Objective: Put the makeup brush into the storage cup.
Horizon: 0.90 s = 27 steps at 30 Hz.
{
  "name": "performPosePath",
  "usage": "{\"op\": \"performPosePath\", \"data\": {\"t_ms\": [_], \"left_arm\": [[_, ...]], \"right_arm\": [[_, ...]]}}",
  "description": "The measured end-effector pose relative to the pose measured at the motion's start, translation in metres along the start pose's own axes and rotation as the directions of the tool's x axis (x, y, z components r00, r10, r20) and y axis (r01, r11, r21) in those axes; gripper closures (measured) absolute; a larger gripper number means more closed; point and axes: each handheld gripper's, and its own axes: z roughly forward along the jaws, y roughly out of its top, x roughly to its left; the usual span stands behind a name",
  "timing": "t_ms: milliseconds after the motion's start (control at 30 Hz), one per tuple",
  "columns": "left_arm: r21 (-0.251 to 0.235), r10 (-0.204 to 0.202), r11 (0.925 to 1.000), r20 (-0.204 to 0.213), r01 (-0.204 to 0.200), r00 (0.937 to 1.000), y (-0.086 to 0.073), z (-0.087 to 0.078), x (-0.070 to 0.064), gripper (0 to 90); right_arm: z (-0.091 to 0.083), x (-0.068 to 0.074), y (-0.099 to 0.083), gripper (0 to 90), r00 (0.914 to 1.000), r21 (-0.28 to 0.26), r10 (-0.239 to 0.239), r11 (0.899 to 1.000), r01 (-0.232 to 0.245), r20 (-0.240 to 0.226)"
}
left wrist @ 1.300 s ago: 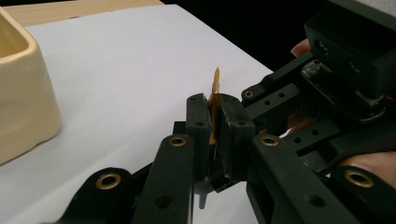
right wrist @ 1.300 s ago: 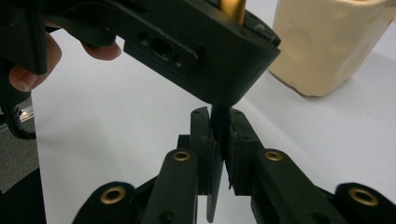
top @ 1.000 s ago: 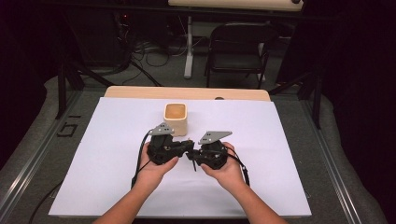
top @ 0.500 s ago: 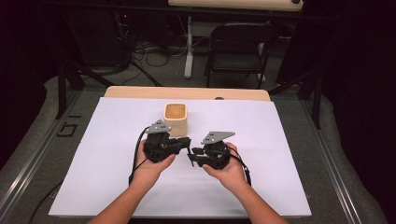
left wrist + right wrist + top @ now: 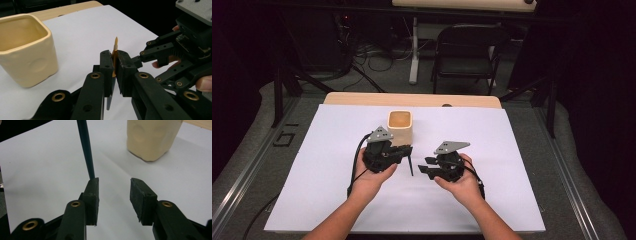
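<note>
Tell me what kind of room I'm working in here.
Likely a lab or recording studio: a white-covered table against dark surrounds, loose cables on grey carpet, and a folding chair behind.

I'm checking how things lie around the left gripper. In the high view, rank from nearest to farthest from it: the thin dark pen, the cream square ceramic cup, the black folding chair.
From the left gripper:
1. Thin dark pen: clamped in its jaws, hanging toward the white table cover.
2. Cream square ceramic cup: just behind it, mid-table.
3. Black folding chair: beyond the table's far edge, on the floor.
</note>
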Motion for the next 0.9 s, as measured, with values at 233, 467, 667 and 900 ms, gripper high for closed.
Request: {"op": "performPosePath", "data": {"t_ms": [233, 467, 667, 900], "left_arm": [[0.003, 0.016, 0.9999, -0.032, -0.016, 0.9994, 0.002, -0.004, -0.001, 83.9], [0.009, 0.028, 0.9996, -0.058, -0.028, 0.9979, 0.007, -0.009, 0.002, 83.9], [0.004, 0.020, 0.9998, -0.079, -0.020, 0.9967, 0.011, -0.014, 0.006, 83.9], [0.014, 0.019, 0.9997, -0.110, -0.018, 0.9937, 0.014, -0.017, 0.012, 83.9]], "right_arm": [[-0.002, -0.001, -0.003, 57.1, 0.9999, -0.002, 0.003, 1.000, -0.003, 0.011], [-0.006, 0.000, -0.004, 51.4, 0.9997, -0.007, -0.007, 1.000, 0.007, 0.025], [-0.009, -0.002, -0.007, 40.7, 0.9986, -0.022, -0.015, 1.000, 0.016, 0.050], [-0.012, -0.007, -0.015, 36.4, 0.9970, -0.022, -0.007, 1.000, 0.008, 0.078]]}}
